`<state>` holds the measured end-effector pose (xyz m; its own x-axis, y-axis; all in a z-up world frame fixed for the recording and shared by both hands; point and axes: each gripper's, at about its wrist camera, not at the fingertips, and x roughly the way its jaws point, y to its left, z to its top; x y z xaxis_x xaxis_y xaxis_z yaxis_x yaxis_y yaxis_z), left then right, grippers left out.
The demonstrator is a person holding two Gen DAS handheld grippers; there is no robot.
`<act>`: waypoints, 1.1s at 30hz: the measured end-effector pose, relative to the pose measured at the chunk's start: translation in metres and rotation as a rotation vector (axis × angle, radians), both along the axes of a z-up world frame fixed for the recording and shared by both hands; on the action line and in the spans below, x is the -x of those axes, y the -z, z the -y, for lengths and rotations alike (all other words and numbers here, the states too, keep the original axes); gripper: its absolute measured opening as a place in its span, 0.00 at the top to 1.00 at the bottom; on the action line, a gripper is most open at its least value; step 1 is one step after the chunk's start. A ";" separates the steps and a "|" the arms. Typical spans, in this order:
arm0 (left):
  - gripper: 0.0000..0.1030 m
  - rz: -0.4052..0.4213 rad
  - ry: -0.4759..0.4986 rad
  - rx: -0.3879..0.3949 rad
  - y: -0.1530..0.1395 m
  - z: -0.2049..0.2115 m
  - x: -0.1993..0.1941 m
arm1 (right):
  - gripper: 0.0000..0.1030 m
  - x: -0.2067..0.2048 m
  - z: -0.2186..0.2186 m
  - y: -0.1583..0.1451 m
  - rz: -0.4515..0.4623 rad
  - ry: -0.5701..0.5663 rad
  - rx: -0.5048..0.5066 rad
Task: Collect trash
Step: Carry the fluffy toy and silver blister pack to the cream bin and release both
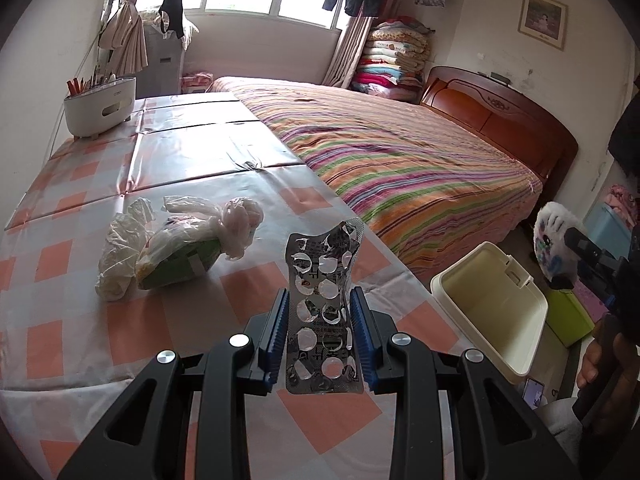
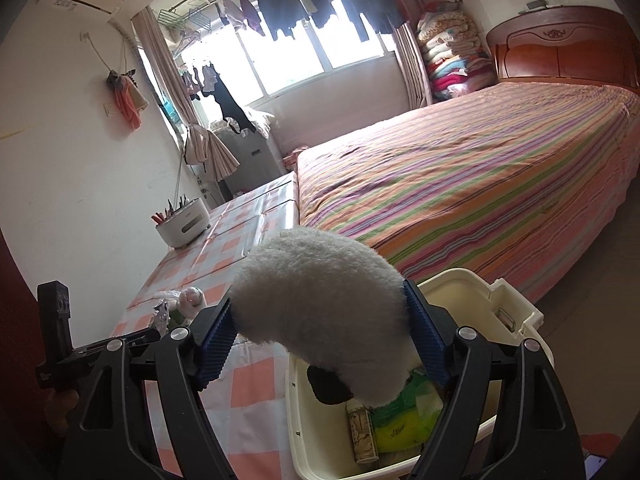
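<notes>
Pinching a blister pack (image 1: pixel 325 312) left and plush (image 2: pixel 320 312) over the bin (image 2: pixel 516 312) right, you've bagged trash (image 1: pixel 176 248) left on the table (image 1: pixel 80 320).

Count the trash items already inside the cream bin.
3 visible in the cream bin: a green-and-yellow wrapper, a small printed carton left of it, and a buckle-like piece by the far wall. The fluffy white item in the right tongs may hide more.
</notes>
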<state>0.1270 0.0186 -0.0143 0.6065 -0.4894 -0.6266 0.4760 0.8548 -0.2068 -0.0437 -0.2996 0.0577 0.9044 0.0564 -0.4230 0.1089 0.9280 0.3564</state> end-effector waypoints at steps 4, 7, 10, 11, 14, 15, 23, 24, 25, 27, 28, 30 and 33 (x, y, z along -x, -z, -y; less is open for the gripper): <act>0.71 -0.003 0.007 0.000 0.001 0.002 0.001 | 0.23 0.001 0.004 0.001 -0.001 0.016 -0.013; 0.71 -0.004 0.014 -0.001 0.000 0.004 0.002 | 0.21 0.001 0.007 0.001 -0.001 0.018 -0.030; 0.71 -0.006 0.020 0.002 0.001 0.007 0.003 | 0.21 0.002 0.008 -0.002 0.008 0.020 -0.038; 0.71 -0.009 0.025 0.004 0.001 0.008 0.004 | 0.21 0.002 0.009 -0.003 0.012 0.022 -0.041; 0.71 -0.023 0.045 0.017 0.001 0.014 0.005 | 0.21 0.004 0.010 -0.007 0.026 0.021 -0.049; 0.71 -0.027 0.050 0.020 0.001 0.016 0.006 | 0.21 0.006 0.010 -0.008 0.031 0.023 -0.049; 0.71 -0.044 0.120 0.044 -0.003 0.044 0.017 | 0.21 0.018 0.019 -0.012 0.064 0.038 -0.076; 0.71 -0.047 0.132 0.049 -0.003 0.049 0.018 | 0.21 0.019 0.020 -0.012 0.070 0.042 -0.079; 0.71 -0.050 0.146 0.051 -0.004 0.054 0.019 | 0.21 0.020 0.022 -0.013 0.074 0.047 -0.082; 0.71 -0.054 0.168 0.051 -0.004 0.065 0.022 | 0.21 0.022 0.022 -0.015 0.079 0.056 -0.079; 0.71 -0.057 0.185 0.055 -0.004 0.073 0.024 | 0.21 0.023 0.021 -0.015 0.083 0.057 -0.074; 0.71 -0.065 0.215 0.062 -0.004 0.086 0.027 | 0.21 0.024 0.021 -0.017 0.091 0.057 -0.075; 0.71 -0.068 0.253 0.062 -0.004 0.105 0.031 | 0.21 0.028 0.023 -0.019 0.106 0.068 -0.077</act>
<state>0.0961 -0.0866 -0.0100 0.4179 -0.6589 -0.6255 0.6559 0.6952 -0.2941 -0.0712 -0.3225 0.0770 0.9467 0.0224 -0.3213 0.1280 0.8893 0.4391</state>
